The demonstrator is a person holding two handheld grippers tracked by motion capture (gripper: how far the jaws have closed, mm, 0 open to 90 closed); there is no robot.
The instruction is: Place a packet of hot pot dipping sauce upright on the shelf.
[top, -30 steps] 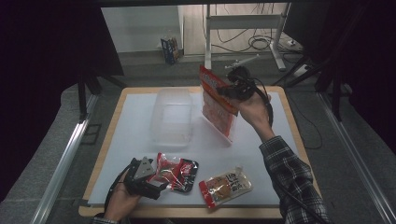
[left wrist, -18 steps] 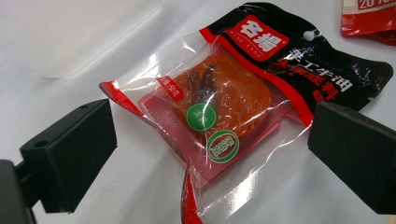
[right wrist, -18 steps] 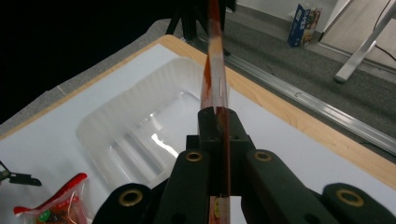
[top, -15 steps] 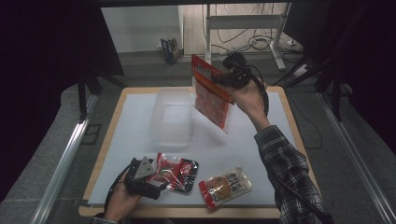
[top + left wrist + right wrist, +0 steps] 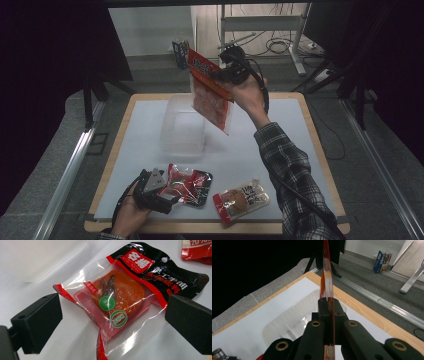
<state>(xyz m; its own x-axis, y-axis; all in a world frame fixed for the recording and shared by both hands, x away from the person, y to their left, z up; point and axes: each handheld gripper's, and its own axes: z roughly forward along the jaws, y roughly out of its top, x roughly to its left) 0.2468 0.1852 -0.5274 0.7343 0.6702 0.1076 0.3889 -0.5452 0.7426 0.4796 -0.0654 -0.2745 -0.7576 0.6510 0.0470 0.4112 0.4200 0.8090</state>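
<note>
R gripper [image 5: 226,75] is up in the air above the far half of the table [image 5: 300,150], jaws clamped flat on a big red snack bag [image 5: 212,102]; in the right gripper view the bag [image 5: 327,277] shows edge-on, pinched between the two black jaws and rising straight up out of them. Bag hangs tilted in the high view, top corner toward the far side, lower end w/ clear window dangling over the near right rim of the clear plastic tub [image 5: 182,127]; can't tell if it touches the rim. Tub [image 5: 294,317] sits on the white mat directly under the gripper. L gripper [image 5: 165,192] rests low at the near left edge of the table, jaws spread wide, not gripping; a black-and-red sauce pouch [image 5: 125,295] lies flat on the mat between them, neither pad pressing on it. Same pouch [image 5: 190,182] in the high view lies just right of the L hand. A third pack, clear w/ orange-brown contents [image 5: 242,199], lies near the front edge, just right of the pouch, apart from both grippers.
</note>
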